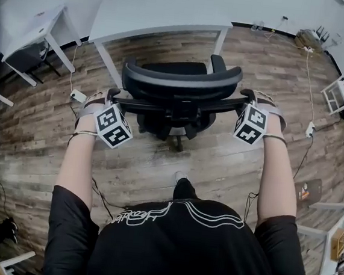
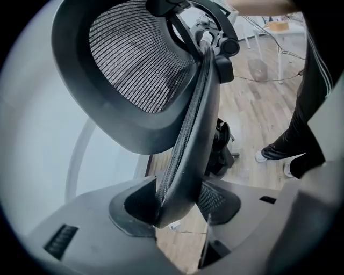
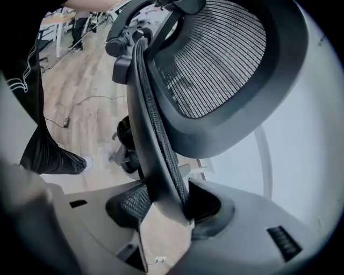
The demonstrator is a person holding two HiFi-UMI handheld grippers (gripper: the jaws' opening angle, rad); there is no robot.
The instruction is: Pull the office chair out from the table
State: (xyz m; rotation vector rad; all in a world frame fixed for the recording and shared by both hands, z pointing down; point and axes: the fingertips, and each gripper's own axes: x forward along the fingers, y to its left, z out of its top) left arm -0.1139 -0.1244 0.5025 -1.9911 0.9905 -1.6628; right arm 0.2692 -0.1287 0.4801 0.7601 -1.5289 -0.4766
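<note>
— two grips on one thing: left gripper [image 2: 177,207] and right gripper [image 3: 172,207], each clenched on the black mesh-backed office chair [image 1: 176,89], one at either side rim of its backrest.

— pressing with the fingers, or only set around the rim?

— pressing, going by both gripper views. left fingers [image 2: 131,207] tight against the curved rim from both sides, right fingers [image 3: 134,203] likewise, no gap to see.

— and where is the chair?

— on the brown wood-plank floor [image 1: 157,169], straight ahead of the person, seat towards the long white worktop [image 1: 160,12]. seemingly clear of the worktop's edge already, not tucked under.

— so which step?

— mid-pull, most likely, and well along. next: hold both grips firm and even, draw straight back toward the body, and mind the person's shoe [image 1: 182,186] just behind the wheeled base.

— anything to snag on?

— thin dark cables [image 1: 103,197] trailing over the floor near the feet; best to roll clear of them. an uneven pull probably enough to swivel the seat.

— rest of the room?

— open office: smaller white tables [image 1: 37,27] off to the left, a small white stand [image 1: 336,95] and a long cable run [image 1: 308,74] to the right, pale wall beyond.
</note>
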